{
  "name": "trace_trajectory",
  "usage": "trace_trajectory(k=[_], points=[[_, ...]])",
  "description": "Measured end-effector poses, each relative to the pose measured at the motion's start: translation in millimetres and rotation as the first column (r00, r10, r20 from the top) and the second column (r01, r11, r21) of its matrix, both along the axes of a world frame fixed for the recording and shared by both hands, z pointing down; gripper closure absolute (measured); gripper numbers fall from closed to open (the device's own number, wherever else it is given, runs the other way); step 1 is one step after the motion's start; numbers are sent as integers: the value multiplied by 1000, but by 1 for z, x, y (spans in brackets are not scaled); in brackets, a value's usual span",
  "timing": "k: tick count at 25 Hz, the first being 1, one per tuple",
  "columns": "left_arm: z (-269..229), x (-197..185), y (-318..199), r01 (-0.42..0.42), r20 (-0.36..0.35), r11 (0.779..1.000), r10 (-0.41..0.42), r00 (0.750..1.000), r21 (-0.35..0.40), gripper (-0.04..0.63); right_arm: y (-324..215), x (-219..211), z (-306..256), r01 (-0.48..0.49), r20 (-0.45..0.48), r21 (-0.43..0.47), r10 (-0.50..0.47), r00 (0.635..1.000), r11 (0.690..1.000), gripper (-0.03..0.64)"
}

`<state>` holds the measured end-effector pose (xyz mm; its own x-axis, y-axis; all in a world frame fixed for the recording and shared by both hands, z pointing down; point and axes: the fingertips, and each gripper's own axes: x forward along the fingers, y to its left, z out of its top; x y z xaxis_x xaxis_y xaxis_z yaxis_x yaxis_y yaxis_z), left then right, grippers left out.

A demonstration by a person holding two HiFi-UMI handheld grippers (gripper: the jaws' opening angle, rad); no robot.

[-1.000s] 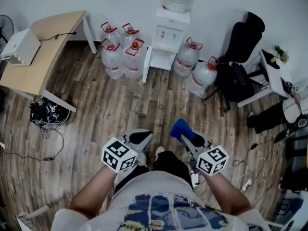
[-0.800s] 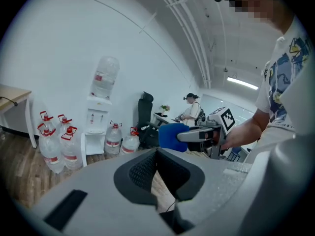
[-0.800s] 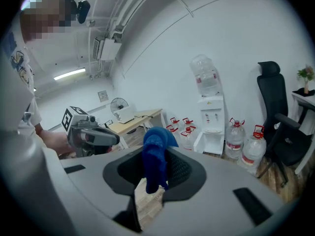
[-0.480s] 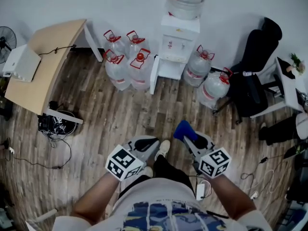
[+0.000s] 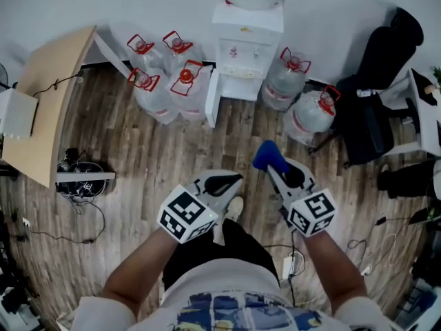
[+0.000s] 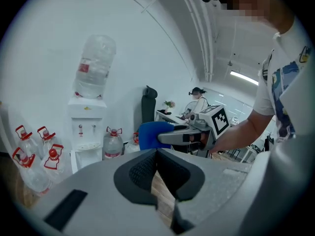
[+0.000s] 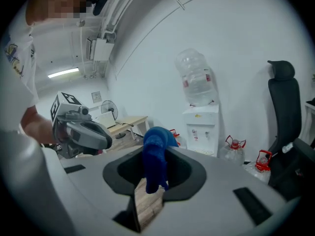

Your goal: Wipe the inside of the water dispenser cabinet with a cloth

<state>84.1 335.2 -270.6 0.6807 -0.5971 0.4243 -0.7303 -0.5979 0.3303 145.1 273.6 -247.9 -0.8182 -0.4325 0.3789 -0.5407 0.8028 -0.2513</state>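
Note:
A white water dispenser (image 5: 245,38) with a clear bottle on top stands against the far wall, its lower cabinet door (image 5: 210,96) swung open to the left. It also shows in the left gripper view as the dispenser (image 6: 87,127) and in the right gripper view as the dispenser (image 7: 200,127). My right gripper (image 5: 270,163) is shut on a blue cloth (image 5: 267,156), which hangs between the jaws as the cloth (image 7: 156,160). My left gripper (image 5: 222,182) is shut with nothing in it. Both grippers are held at waist height, well short of the dispenser.
Several large water jugs with red caps (image 5: 165,71) stand left of the dispenser, two more jugs (image 5: 303,95) to its right. A wooden desk (image 5: 41,95) is at far left, a black office chair (image 5: 375,109) at right. Cables (image 5: 83,178) lie on the wood floor.
The view has come closer to the dispenser and shifted. Both grippers have moved forward a little; the cloth stays in the right gripper.

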Motion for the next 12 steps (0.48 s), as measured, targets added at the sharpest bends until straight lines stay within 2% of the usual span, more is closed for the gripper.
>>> trace_trajectory(k=[6,12], points=[[38,-12,-59,-50,-27,998,49,998,-34,592,-63,-14,43,-76,-47,-15,75,996,997,528],[82,-46,-118,-105,-85,994,102,991,-36,592,-122,-57,98,-136,-115,-35,131,985,990,526]])
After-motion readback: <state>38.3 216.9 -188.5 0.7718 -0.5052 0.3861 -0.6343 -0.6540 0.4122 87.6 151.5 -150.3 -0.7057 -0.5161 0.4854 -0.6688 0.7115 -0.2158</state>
